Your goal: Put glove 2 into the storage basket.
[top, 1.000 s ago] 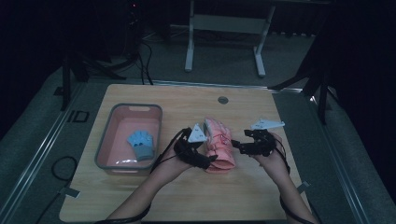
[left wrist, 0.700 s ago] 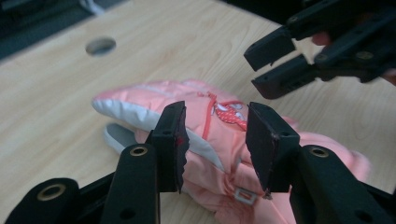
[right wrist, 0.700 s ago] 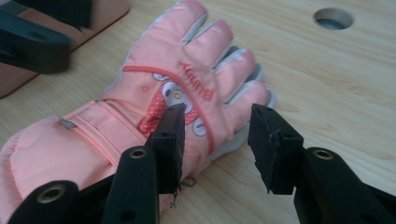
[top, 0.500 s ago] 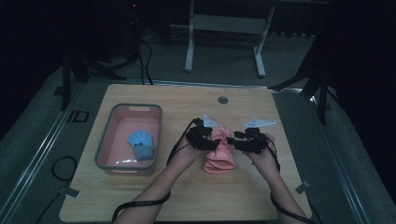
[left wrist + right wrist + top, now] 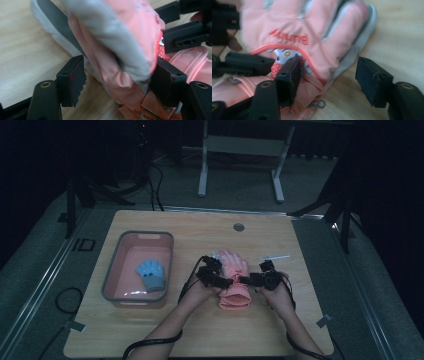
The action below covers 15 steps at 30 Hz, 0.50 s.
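While both tools (image 5: 239, 281) flank it, pink glove (image 5: 234, 270) lies between.

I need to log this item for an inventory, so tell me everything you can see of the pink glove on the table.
The pink glove is a padded winter glove of salmon fabric with grey finger edging, a red logo, a dotted cartoon patch and a strapped cuff. It lies flat on the wooden table, fingers pointing away from the person. The left gripper straddles one edge, the right gripper the opposite edge, one jaw on top; neither is clamped.
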Tool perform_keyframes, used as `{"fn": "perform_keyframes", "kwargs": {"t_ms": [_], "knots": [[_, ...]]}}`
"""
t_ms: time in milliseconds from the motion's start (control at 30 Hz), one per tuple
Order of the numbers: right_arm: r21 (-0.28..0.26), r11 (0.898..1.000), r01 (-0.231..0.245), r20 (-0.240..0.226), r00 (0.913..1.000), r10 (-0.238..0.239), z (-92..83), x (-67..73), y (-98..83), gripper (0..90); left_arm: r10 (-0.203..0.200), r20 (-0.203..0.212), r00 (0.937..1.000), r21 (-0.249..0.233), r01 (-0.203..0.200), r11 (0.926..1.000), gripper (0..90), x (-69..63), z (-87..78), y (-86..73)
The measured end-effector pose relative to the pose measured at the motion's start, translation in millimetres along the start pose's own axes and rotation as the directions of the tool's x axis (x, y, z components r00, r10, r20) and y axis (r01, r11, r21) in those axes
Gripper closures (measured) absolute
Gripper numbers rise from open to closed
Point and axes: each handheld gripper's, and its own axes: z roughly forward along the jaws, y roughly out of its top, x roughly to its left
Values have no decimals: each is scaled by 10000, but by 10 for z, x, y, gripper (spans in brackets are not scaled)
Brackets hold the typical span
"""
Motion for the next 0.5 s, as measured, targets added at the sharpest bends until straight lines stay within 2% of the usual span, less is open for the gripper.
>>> {"fn": "perform_keyframes", "kwargs": {"t_ms": [100,167,233,300,367,433,500], "knots": [[373,9951,-918,-471,9945,935,56,-86,-16,348,-388,485,9981,86,385,9992,293,40,49,-40],[476,9932,-1060,-832,9905,1097,86,-98,-22,426,-550,905,9944,147,539,9984,347,76,60,-47],[512,9929,-1070,-1069,9880,1119,102,-82,-16,510,-439,1082,9932,164,424,9990,416,83,54,-40],[443,9967,-682,-961,9927,722,101,-34,-5,584,-402,1128,9928,104,393,9992,504,71,48,-39],[413,9978,-514,-802,9953,546,91,16,7,677,-353,1167,9925,3,355,9994,592,69,33,-41],[305,9993,-201,-533,9983,217,79,83,12,723,-440,1280,9908,-8,445,9990,643,77,13,-39],[162,9996,-227,-552,9982,236,51,105,20,746,-539,1396,9887,3,544,9985,668,88,-21,-30]]}}
